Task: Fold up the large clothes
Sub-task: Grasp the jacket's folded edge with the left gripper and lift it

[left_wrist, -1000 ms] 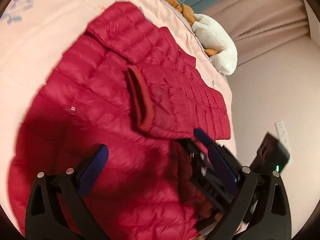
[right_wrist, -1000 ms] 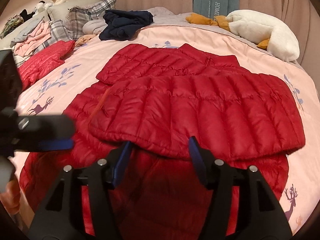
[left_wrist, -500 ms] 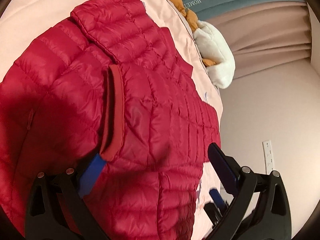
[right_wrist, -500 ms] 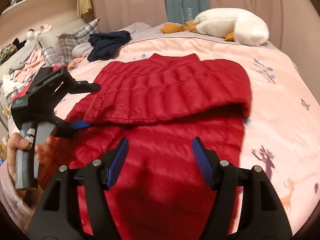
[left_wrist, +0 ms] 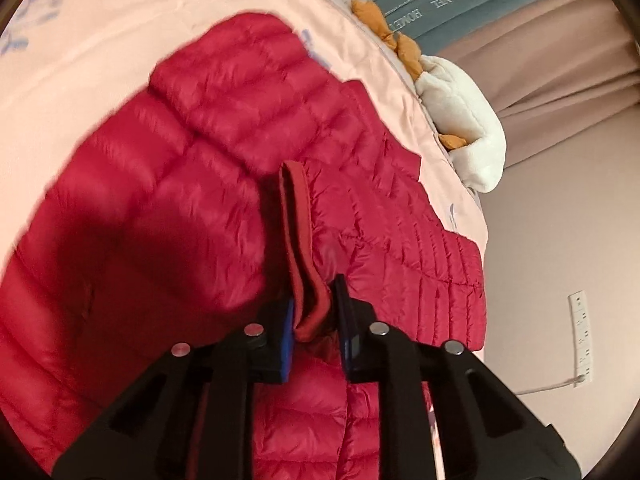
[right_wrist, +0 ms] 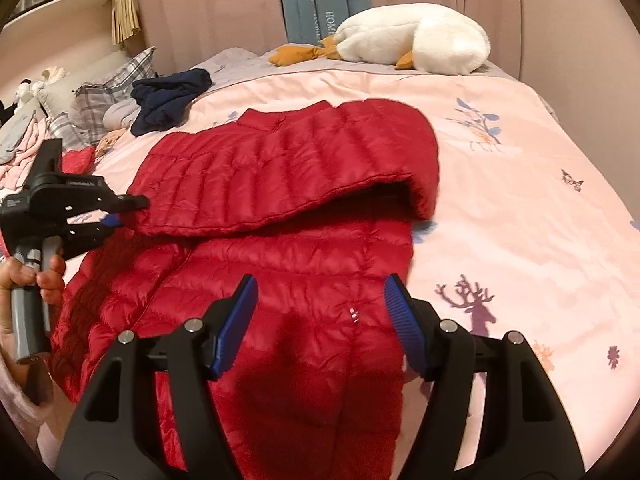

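Red quilted down jacket [right_wrist: 288, 264] spread across a bed [right_wrist: 520, 208] covered in a pink sheet printed with deer and sprigs. One sleeve [right_wrist: 296, 168] folded over the body, crossing it from one side to the other, cuff end toward the left gripper. Body of the jacket running down toward the near edge of the bed, between and below the right gripper's fingers.

Left gripper [left_wrist: 314, 322] nearly closed after a quick closing just now, blue pads pinching the darker ribbed cuff [left_wrist: 298, 216] of the folded sleeve; cuff standing up as a narrow band between the pads, quilted fabric bulging on either side. Seen from the right wrist view, left gripper [right_wrist: 116, 216] at the jacket's left edge, held by a hand [right_wrist: 36, 276] wrapped round its grey handle, pale sleeve at the wrist.

Right gripper [right_wrist: 320, 320] partly spread, holding nothing, blue ribbed pads apart above the lower body of the jacket; contact with the fabric not clear.

Elsewhere on the bed: white plush goose [right_wrist: 416, 40] with orange feet along the far edge, dark navy garment [right_wrist: 168, 96] crumpled near plaid pillows [right_wrist: 104, 92], more clothes piled at the far left. Pinkish curtain [right_wrist: 520, 12] behind, teal strips with lettering hanging beside it. White wall socket [left_wrist: 581, 336] with a cable in the left wrist view.
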Available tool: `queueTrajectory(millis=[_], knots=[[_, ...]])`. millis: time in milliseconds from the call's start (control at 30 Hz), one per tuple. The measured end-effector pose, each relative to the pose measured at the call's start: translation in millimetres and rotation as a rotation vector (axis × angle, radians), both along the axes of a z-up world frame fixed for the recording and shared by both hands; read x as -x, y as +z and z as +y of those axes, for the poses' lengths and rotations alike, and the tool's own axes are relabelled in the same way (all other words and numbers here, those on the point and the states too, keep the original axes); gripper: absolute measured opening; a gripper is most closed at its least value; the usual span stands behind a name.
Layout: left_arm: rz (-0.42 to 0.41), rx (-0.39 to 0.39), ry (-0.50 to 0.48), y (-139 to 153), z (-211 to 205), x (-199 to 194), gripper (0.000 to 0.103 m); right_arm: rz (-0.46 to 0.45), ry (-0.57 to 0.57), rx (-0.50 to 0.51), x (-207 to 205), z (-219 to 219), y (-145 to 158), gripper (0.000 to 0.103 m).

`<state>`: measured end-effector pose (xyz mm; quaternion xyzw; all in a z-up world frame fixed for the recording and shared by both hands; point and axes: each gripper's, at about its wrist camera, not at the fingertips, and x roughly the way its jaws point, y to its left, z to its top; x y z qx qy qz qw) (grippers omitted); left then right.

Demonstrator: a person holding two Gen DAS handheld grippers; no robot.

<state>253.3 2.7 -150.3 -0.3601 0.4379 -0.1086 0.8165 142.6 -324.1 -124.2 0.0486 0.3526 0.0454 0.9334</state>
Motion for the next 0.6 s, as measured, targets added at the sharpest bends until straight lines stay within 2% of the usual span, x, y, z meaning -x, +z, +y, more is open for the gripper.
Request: queueTrajectory(millis=[300,600], knots=[[-0.091,-0.093,0.004,39.9,10.6,-3.9,0.018,-0.033,-0.018,0.023,-3.1,-3.4,9.5,0.067],[-0.112,-0.126,-0.006,50.7,12.3,-2.0,0.018,-0.052,-0.016,0.034,-7.9,-1.6,15.4,0.067]])
